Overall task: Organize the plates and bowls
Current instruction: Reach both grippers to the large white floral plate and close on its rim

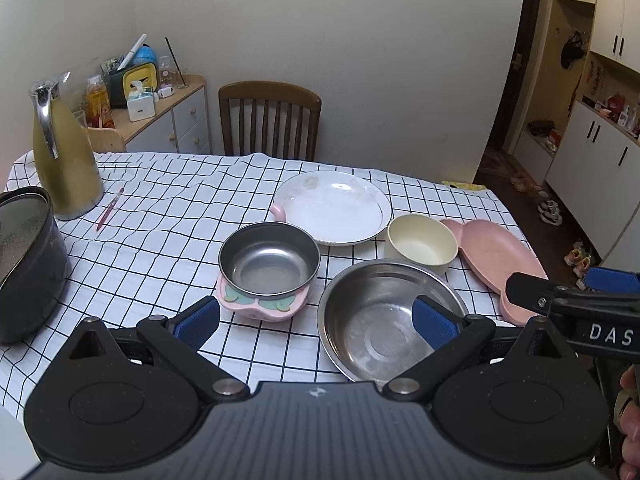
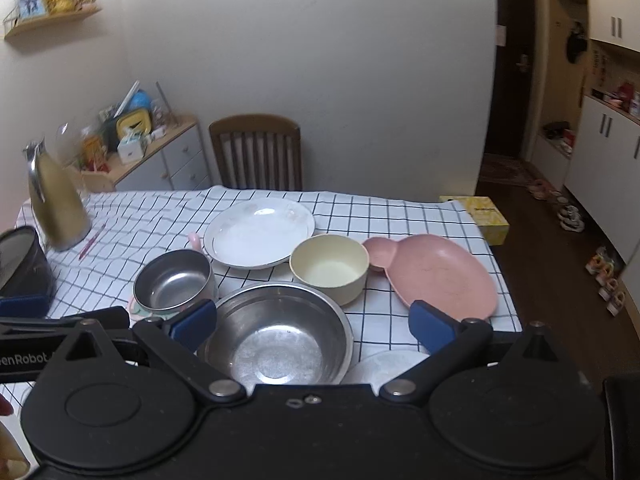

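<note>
Plates and bowls, small pink dish mostly hidden behind.

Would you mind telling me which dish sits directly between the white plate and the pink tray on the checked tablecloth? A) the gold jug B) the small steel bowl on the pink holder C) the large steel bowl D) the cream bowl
D: the cream bowl stands with the white plate on its left and the pink tray on its right.
</note>
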Tool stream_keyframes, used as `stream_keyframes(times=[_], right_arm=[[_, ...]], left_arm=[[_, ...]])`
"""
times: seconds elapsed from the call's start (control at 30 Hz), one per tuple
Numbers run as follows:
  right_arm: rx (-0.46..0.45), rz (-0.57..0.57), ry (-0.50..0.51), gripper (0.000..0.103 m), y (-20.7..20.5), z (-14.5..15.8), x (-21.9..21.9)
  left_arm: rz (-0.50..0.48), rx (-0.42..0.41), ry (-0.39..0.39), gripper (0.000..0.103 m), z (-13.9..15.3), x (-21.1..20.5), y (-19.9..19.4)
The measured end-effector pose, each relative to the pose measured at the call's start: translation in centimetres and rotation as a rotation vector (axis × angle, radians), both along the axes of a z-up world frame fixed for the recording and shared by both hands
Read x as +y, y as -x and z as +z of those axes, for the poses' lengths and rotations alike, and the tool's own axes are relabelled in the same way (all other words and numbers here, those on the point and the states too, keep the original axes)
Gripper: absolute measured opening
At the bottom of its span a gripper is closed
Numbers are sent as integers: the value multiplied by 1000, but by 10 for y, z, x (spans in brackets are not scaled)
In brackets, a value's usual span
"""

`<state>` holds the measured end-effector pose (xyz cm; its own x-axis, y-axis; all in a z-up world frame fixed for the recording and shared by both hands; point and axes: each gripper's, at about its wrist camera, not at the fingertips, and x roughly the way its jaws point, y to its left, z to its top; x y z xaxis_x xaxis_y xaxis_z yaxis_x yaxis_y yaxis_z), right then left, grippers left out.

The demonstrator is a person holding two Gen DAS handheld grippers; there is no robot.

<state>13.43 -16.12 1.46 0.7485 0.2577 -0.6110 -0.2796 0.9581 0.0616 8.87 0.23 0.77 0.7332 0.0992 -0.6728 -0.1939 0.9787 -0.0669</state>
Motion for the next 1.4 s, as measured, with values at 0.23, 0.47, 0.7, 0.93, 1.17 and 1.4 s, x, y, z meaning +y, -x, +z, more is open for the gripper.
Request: stream_keyframes(times=[0.23,0.47,0.7,0.93,1.17,1.4], right_arm=[[33,39,22,103,-33,1,11],[112,52,49,103,-81,0,28],[159,26,66,101,-134,-6,48],[185,8,92,100,-196,-10,70],[237,-11,119,100,-255,-28,88],[362,-41,110,93,-305,-67,99]], left_arm=[[-38,23,-3,103,-6,19,-33],[-66,37,-3,103,-3,53,-77],[-61,96,29,103,-5,95,-141],[-67,139,37,103,-16,124,-206],[-58,193,53,103,-41,144,-266],[-38,252,87,103,-76,155,-309]])
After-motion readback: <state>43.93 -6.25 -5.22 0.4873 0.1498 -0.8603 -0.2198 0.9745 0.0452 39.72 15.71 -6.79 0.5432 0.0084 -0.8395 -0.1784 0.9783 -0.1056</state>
